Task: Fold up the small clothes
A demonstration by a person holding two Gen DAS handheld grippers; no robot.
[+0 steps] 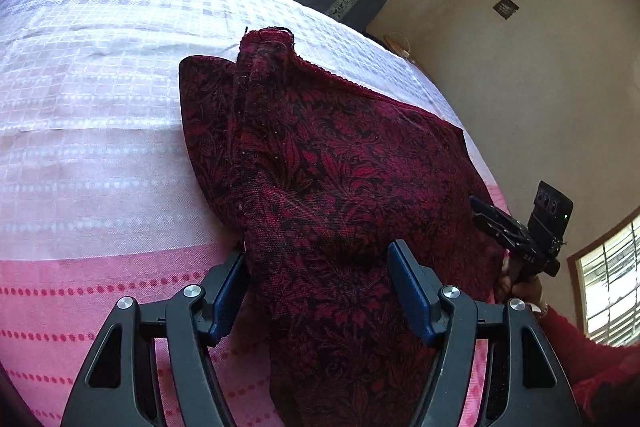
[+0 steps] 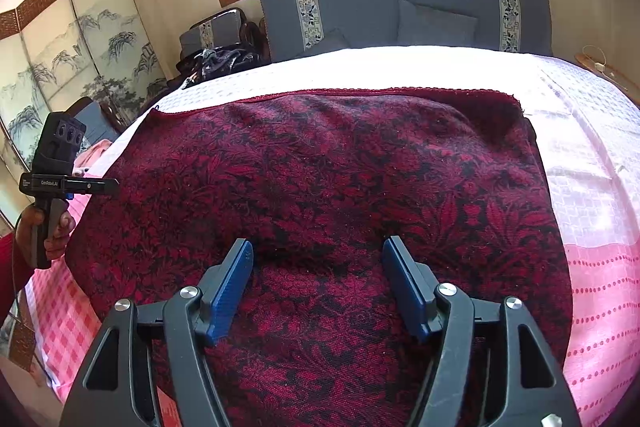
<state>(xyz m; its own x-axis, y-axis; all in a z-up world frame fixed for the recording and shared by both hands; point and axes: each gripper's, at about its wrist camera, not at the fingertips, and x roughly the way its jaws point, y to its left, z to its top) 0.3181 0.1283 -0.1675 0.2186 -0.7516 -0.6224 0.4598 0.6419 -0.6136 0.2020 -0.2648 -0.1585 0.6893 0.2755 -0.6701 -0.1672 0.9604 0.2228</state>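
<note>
Cloth of dark red with black leaves lies on the bed, on a white and pink bed cover. It looks like one small piece of clothing, and it is only partly folded. In the right wrist view it is spread quite flat and wide, with its trimmed edge at the far side. In the left wrist view one part of it is bunched up and stands in a ridge, with a flap lying to the left of that ridge. So I think the folding has begun but is not done. The bunched part needs to be laid down flat, and the cloth needs to be folded smaller.

The left gripper has its jaws partly open. The raised cloth sits between the two blue pads. The left pad is right against the cloth, but the right pad seems to be apart from it, so it does not hold it tight.

The right gripper also has its jaws partly open. It hangs over the near part of the cloth, and nothing is pinched between its pads. A hand holds the left gripper at the left edge of the cloth
</note>
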